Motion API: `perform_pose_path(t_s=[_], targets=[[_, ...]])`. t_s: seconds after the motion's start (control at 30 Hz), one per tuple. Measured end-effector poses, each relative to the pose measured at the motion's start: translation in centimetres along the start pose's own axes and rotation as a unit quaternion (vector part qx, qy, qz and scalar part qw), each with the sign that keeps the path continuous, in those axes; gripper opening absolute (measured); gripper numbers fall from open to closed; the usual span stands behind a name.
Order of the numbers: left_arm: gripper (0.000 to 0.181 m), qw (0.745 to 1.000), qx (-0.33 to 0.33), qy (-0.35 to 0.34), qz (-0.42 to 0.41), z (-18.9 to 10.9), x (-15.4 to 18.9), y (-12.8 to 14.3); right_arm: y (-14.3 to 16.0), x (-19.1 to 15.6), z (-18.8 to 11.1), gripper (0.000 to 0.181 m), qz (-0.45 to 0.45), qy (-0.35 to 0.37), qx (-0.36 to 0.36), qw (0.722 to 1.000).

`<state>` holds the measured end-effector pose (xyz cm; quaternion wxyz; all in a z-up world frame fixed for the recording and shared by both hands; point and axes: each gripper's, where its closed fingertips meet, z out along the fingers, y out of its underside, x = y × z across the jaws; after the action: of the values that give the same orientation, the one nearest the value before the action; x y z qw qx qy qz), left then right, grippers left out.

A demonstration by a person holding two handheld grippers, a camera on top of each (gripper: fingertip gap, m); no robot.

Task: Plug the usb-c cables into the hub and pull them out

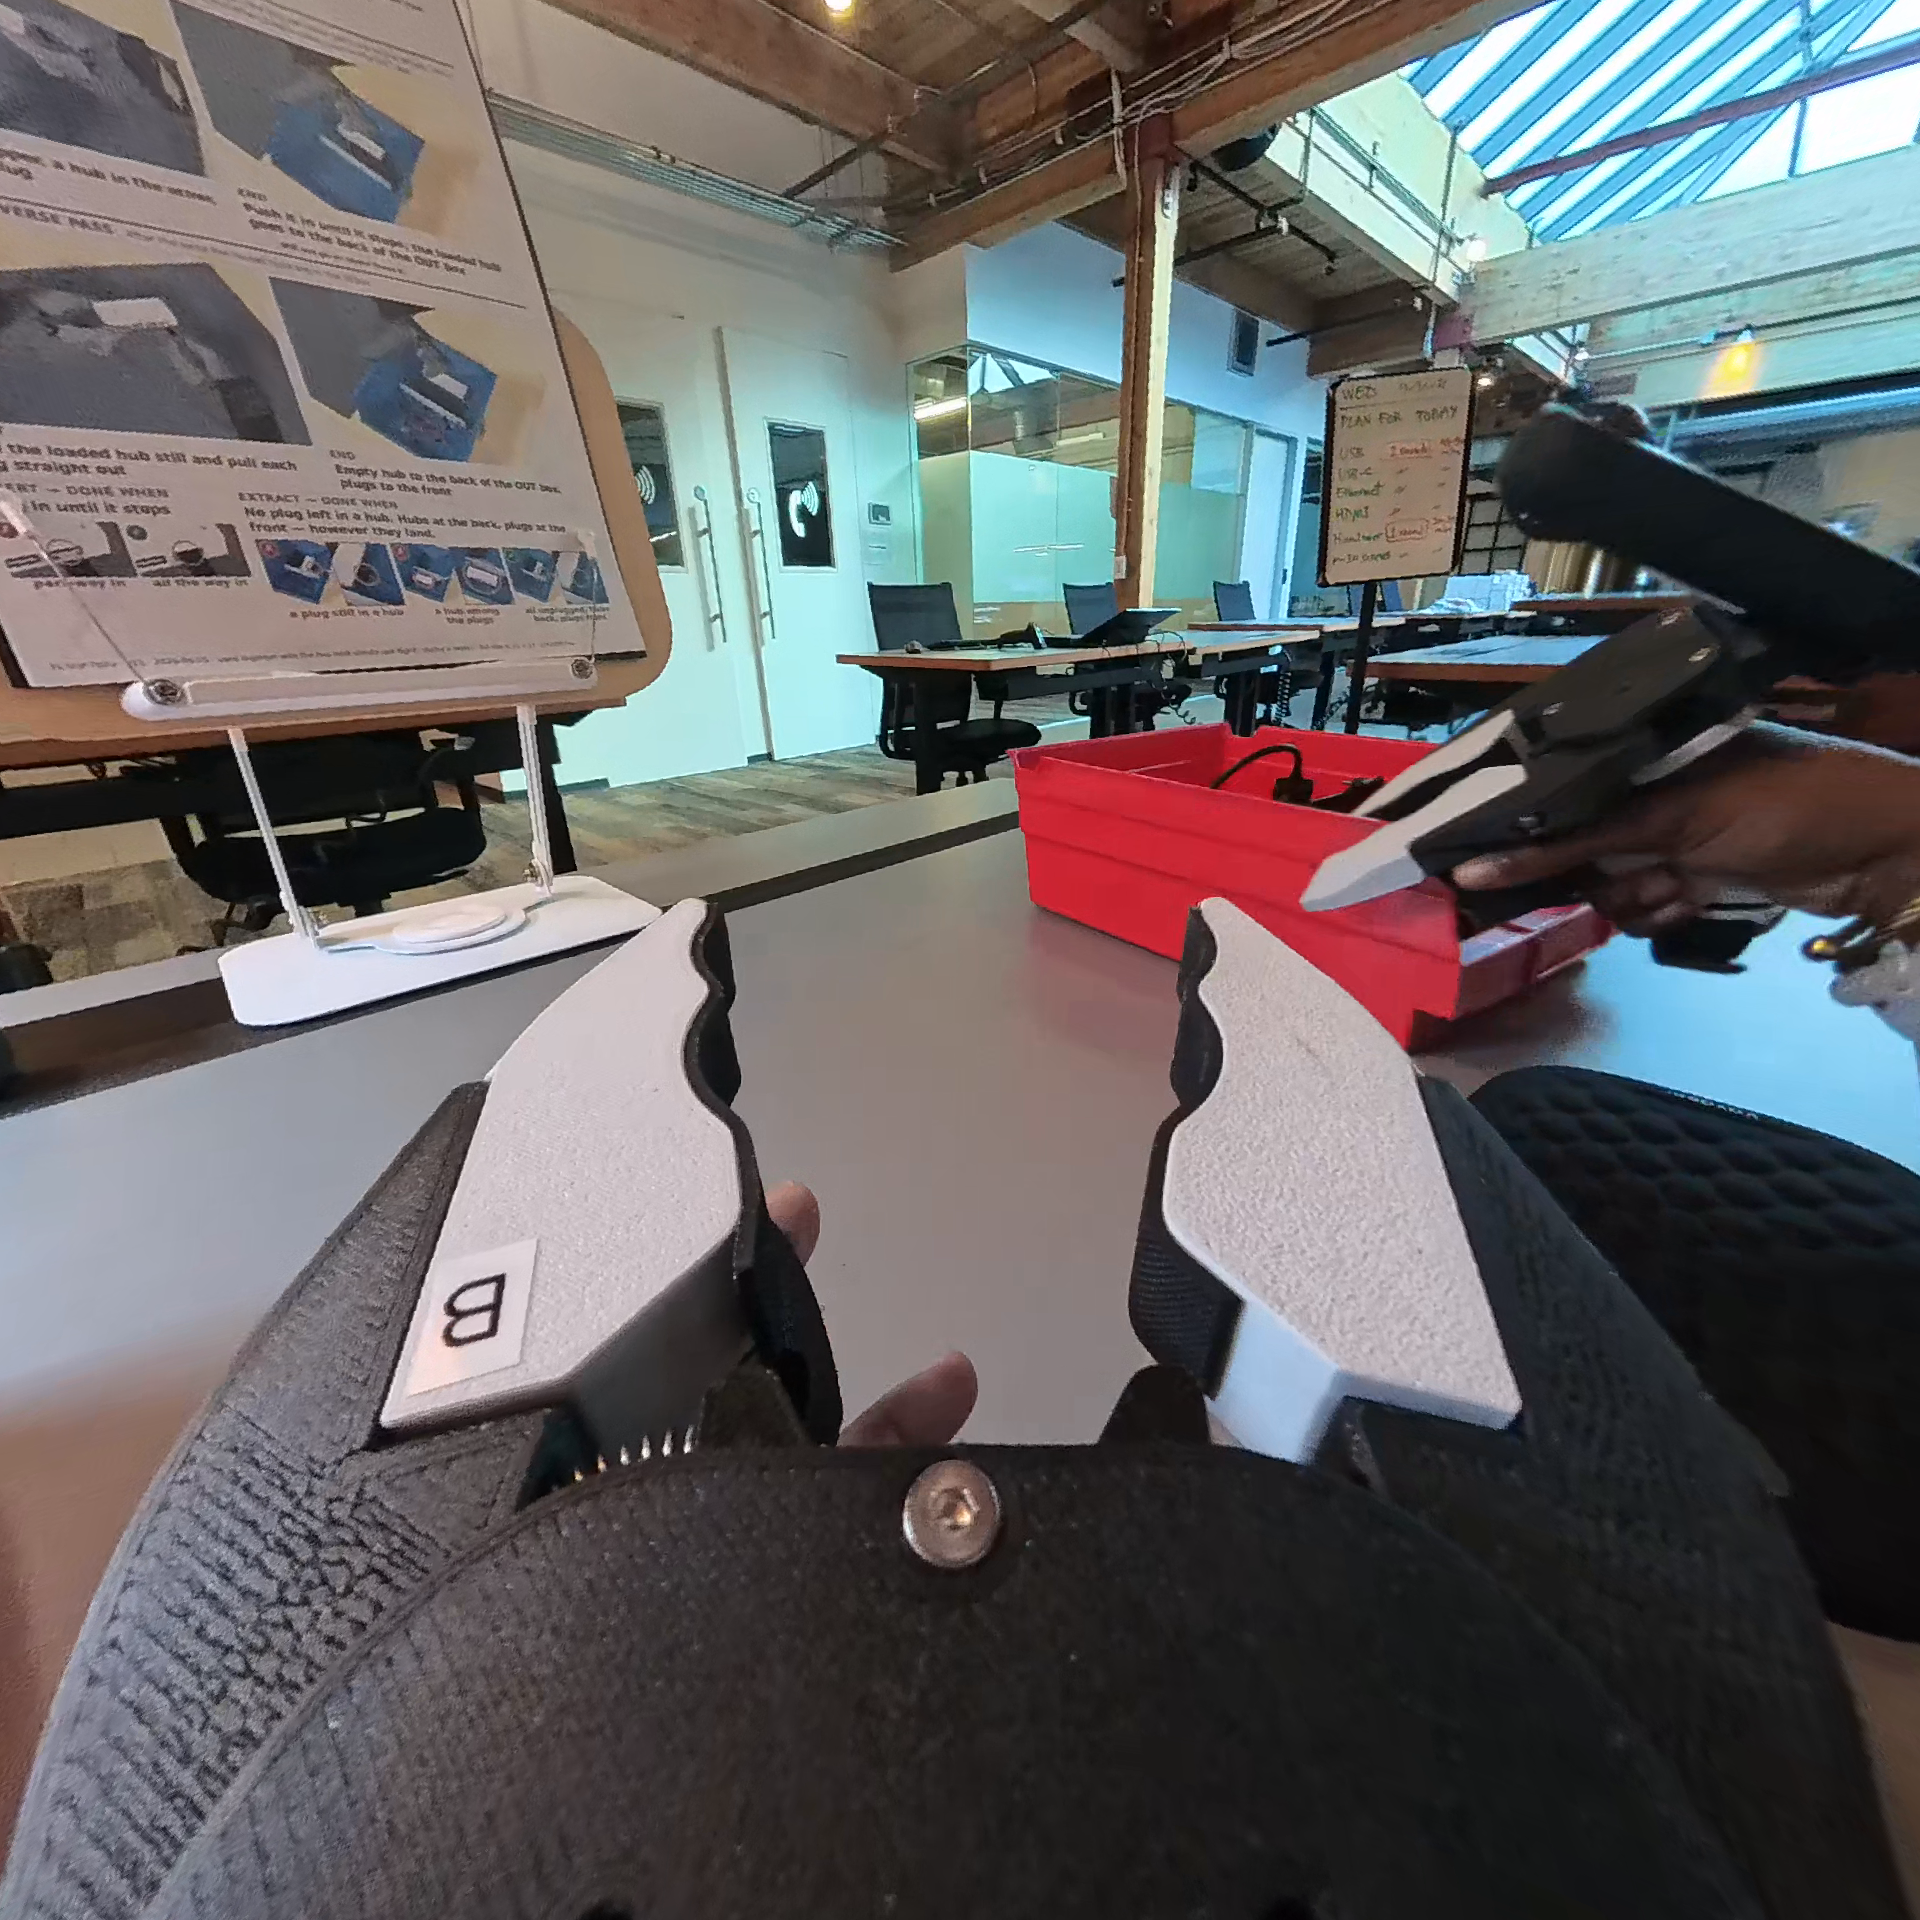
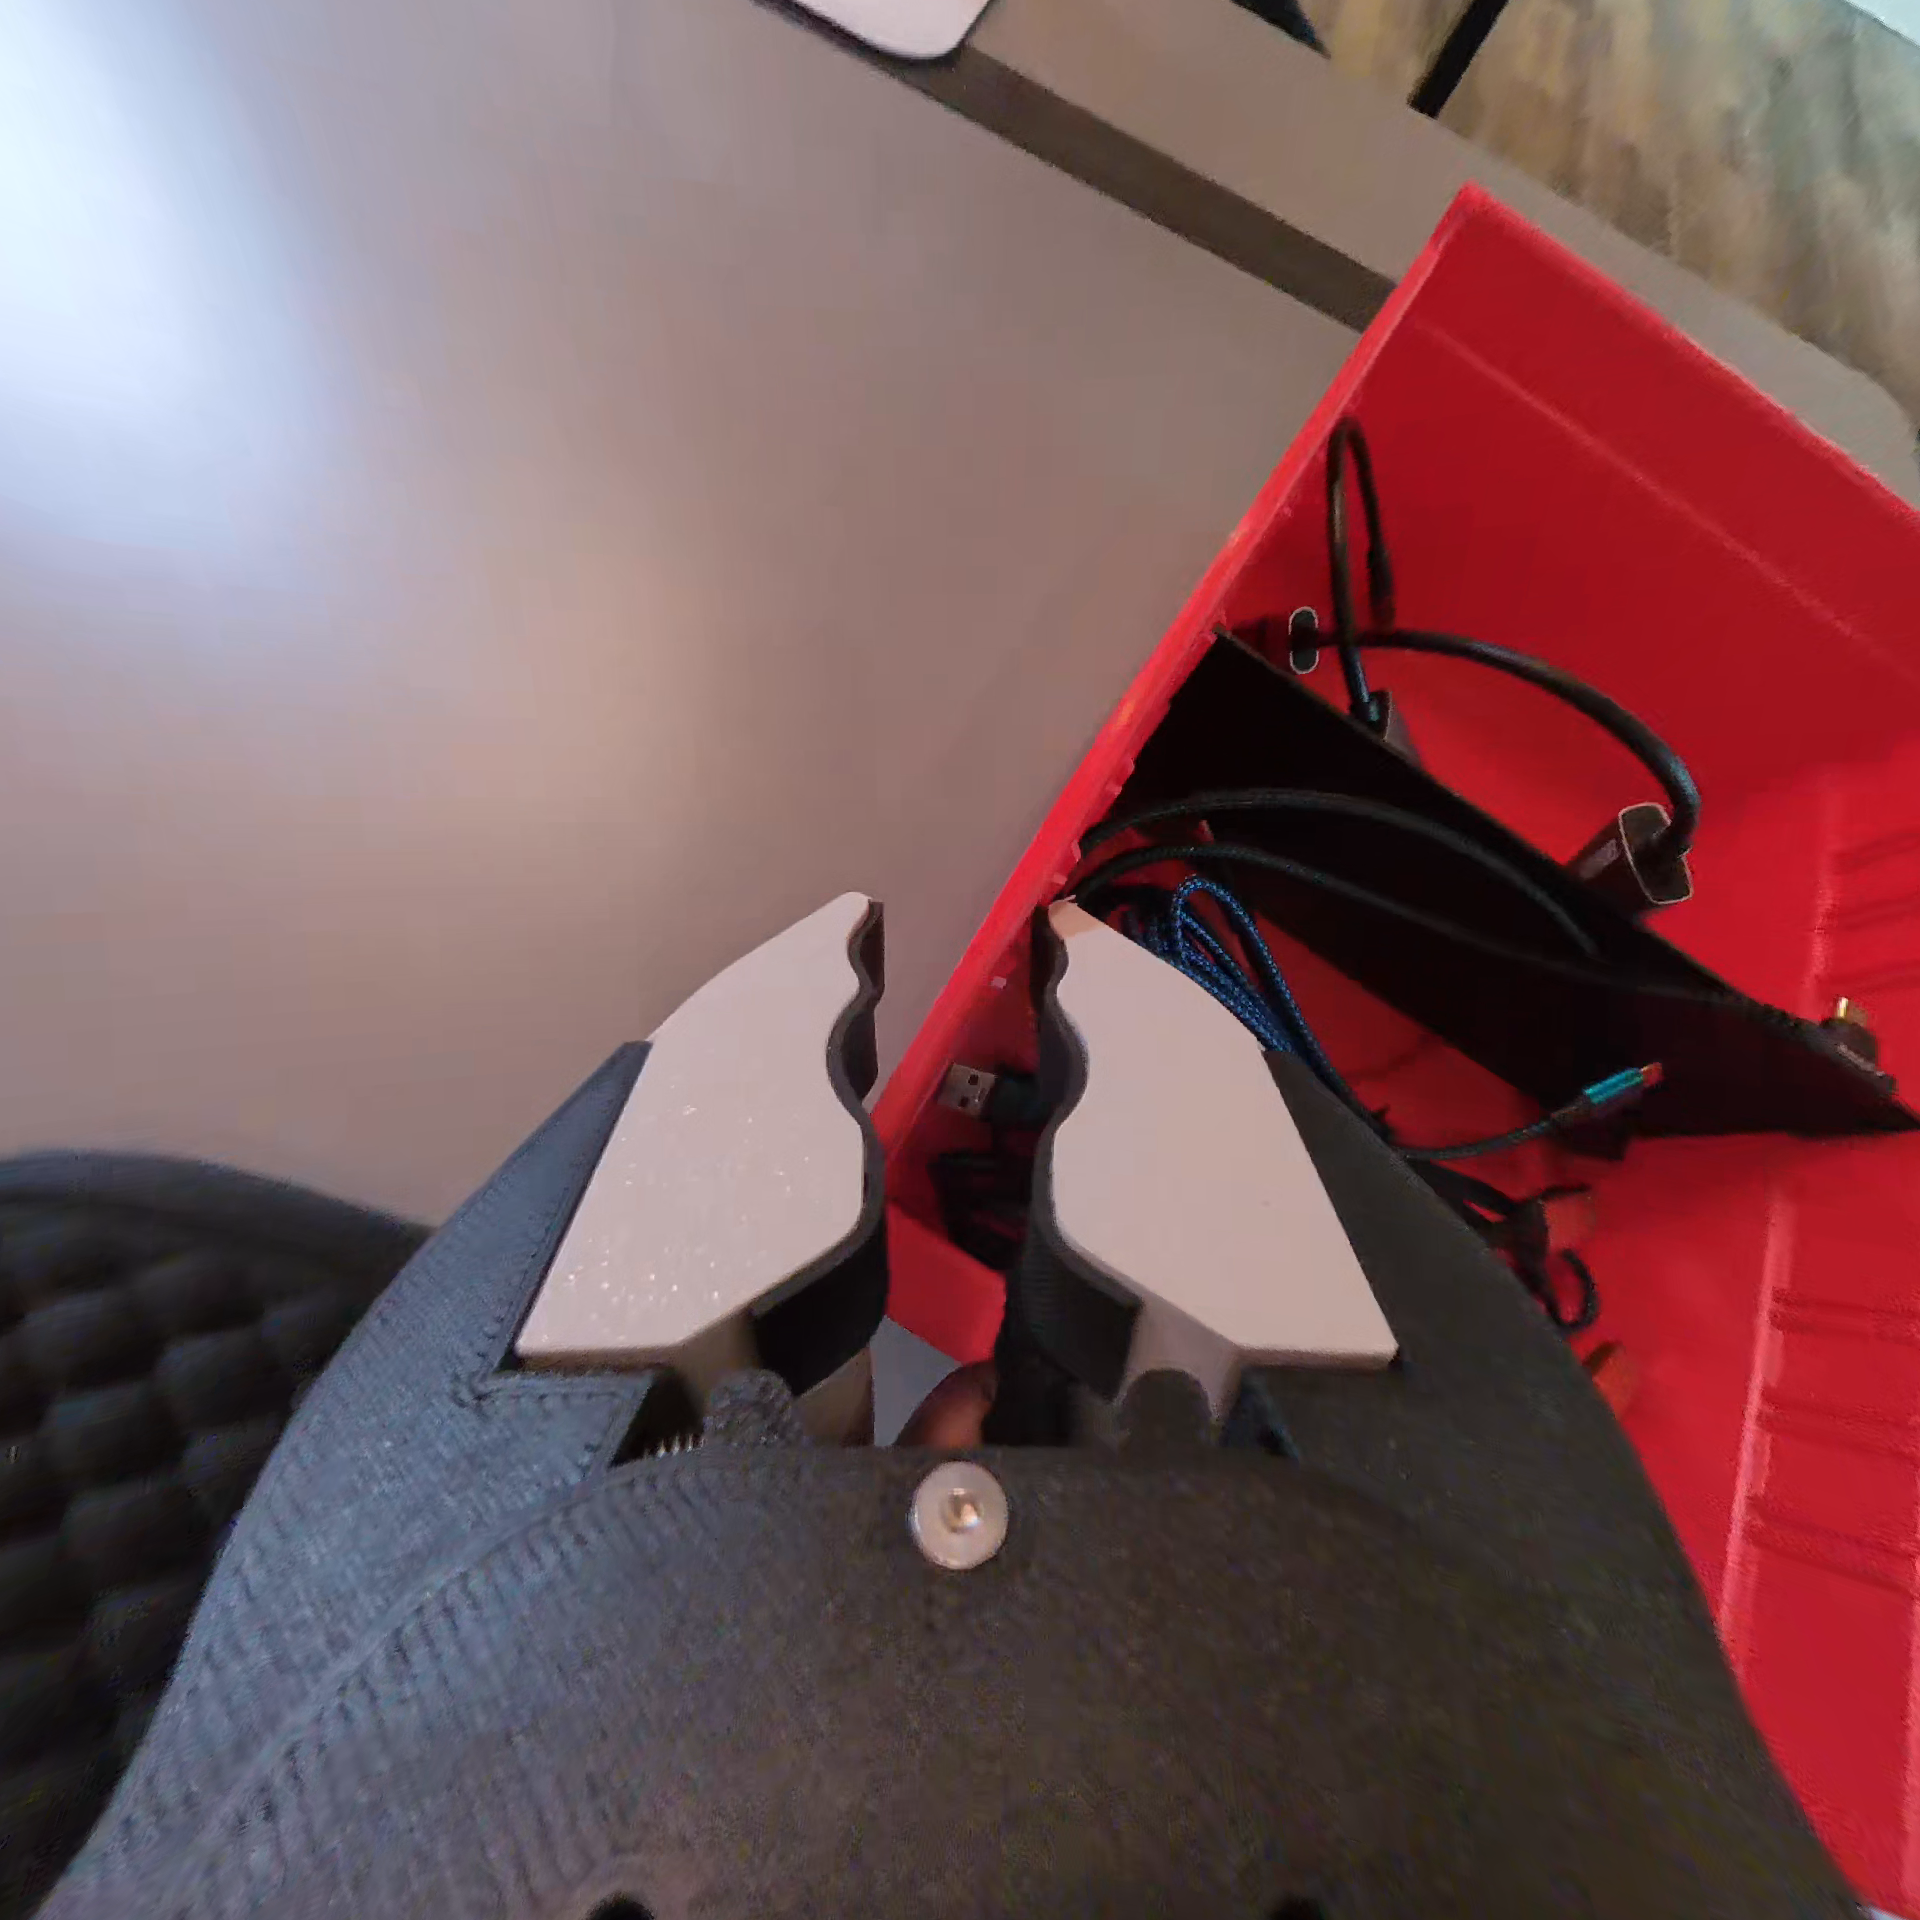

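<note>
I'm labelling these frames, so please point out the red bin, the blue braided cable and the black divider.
red bin (image 2: pixel 1621 499): right wrist view, inner wall.
blue braided cable (image 2: pixel 1210 940): right wrist view, looped stretch.
black divider (image 2: pixel 1351 769): right wrist view, flat face.

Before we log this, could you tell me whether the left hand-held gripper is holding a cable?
No, the left hand-held gripper is open and empty.

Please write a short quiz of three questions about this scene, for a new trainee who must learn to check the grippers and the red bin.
1. True or false: the left gripper is shut on a cable.
2. What divides the red bin? A) black divider B) white card C) nothing
3. Fill in: the right gripper hangs over the bin's ___ wall, holding nothing.

Key: 1 false, its jaws stand wide apart and empty; 2 A; 3 near.
</note>
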<state>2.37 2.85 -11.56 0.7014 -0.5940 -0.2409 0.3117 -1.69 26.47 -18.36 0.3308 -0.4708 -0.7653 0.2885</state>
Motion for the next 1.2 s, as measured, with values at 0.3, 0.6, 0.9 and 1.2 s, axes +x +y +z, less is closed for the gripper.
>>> perform_pose_path(t_s=[0.3,0.6,0.9,1.2], targets=[[0.081,1.000,0.002,0.016,0.011,0.0,0.6,-0.1,-3.4,-3.5,2.8,0.029,0.017,0.072,0.060,0.995],[0.079,0.998,0.010,0.063,-0.004,-1.2,1.8,-1.3,-6.8,-10.5,4.0,0.026,0.014,-0.011,0.118,0.993],[0.077,0.985,0.039,0.134,0.101,-6.6,2.3,-7.4,-9.9,-18.6,4.7,0.028,-0.036,-0.047,0.154,0.986],[0.075,0.956,-0.014,-0.219,0.194,-18.3,-14.3,-10.9,-12.3,-27.8,4.4,0.035,-0.106,-0.094,0.173,0.975]])
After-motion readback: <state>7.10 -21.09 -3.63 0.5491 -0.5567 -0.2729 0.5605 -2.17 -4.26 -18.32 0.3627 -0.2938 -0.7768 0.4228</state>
